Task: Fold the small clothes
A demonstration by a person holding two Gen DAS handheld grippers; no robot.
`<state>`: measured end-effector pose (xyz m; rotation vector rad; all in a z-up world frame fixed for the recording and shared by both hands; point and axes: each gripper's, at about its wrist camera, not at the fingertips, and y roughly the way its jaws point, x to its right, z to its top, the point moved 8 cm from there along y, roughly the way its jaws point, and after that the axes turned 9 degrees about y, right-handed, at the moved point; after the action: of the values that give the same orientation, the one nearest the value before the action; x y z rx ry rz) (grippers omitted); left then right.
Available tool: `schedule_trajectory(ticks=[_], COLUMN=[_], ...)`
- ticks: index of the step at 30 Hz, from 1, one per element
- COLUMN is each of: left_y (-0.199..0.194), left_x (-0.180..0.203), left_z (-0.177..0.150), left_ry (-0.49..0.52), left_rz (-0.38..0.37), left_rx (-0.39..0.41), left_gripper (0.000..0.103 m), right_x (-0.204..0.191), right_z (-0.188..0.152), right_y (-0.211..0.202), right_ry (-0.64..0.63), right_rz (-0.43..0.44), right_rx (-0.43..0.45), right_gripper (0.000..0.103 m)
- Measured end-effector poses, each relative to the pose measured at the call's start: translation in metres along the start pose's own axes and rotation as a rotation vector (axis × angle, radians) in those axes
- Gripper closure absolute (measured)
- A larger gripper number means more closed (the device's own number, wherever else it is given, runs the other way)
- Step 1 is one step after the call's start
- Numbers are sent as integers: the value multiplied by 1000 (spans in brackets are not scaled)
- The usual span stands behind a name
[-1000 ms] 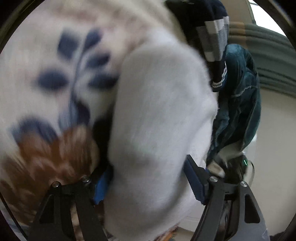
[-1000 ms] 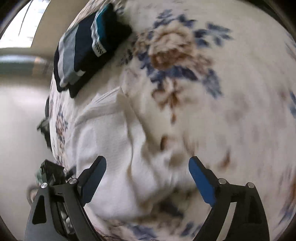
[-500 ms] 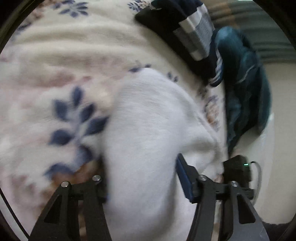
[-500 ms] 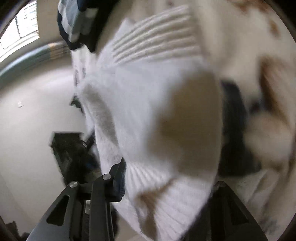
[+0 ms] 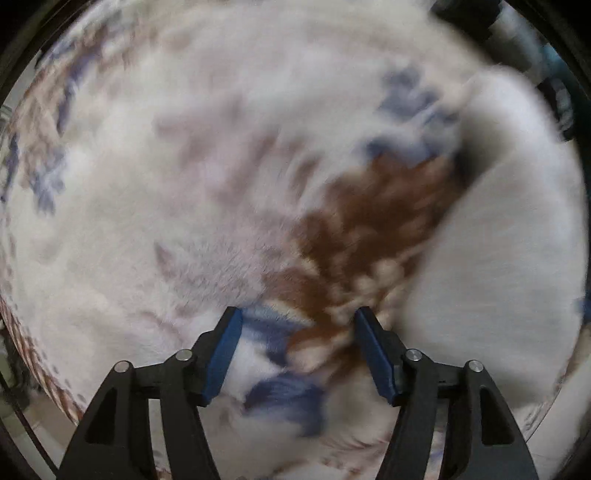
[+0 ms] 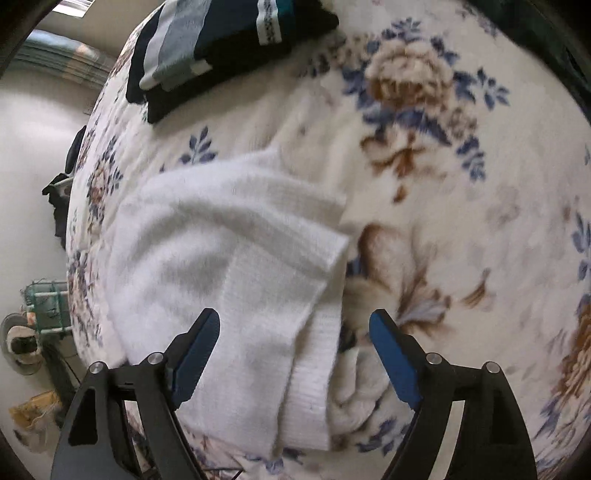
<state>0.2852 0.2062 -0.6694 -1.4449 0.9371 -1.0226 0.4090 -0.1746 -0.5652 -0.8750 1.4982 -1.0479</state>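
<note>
A white knitted garment lies folded over on the floral fleece blanket. Its ribbed edge runs down between the jaws of my right gripper, which hangs just above it. Those jaws are opening and the pads do not press the cloth. In the left wrist view the same white garment fills the right side, blurred. My left gripper points straight down at the bare blanket to the garment's left. Its jaws are opening with nothing between them.
A folded stack of dark navy and grey-striped clothes lies at the blanket's far left edge. Beyond the bed's left edge are pale floor, a dark object and small clutter. Dark teal fabric shows top right.
Both grippers had the white garment between their jaws and carried it over itself; now it lies on the blanket, released. The left gripper has swung left onto bare blanket and tipped downward.
</note>
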Motion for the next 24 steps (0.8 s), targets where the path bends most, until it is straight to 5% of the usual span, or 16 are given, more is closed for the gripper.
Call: schedule_trajectory(ticks=[4,9,12,18,24], left_y=[19,30,23,-58,-80], left_x=[3,4,4,-3,55], left_z=[13,19,25,56,136], left_ry=[-52,-84,-101,-63,106], left_rz=[-108,-30,-33,50,11], left_rx=[18,-71,-117,102,200], left_gripper=[0,0,0,0,0], right_x=[-12,-12,-20,-38,-47], right_z=[25,46,54,70,114], right_y=[9,36,46,-15,-45], right_ry=[23,42,80,66,13], right_rz=[2,-5,62,41,-12], right_rx=[18,47,58,281,385], right_gripper=[18,22,96,97,98])
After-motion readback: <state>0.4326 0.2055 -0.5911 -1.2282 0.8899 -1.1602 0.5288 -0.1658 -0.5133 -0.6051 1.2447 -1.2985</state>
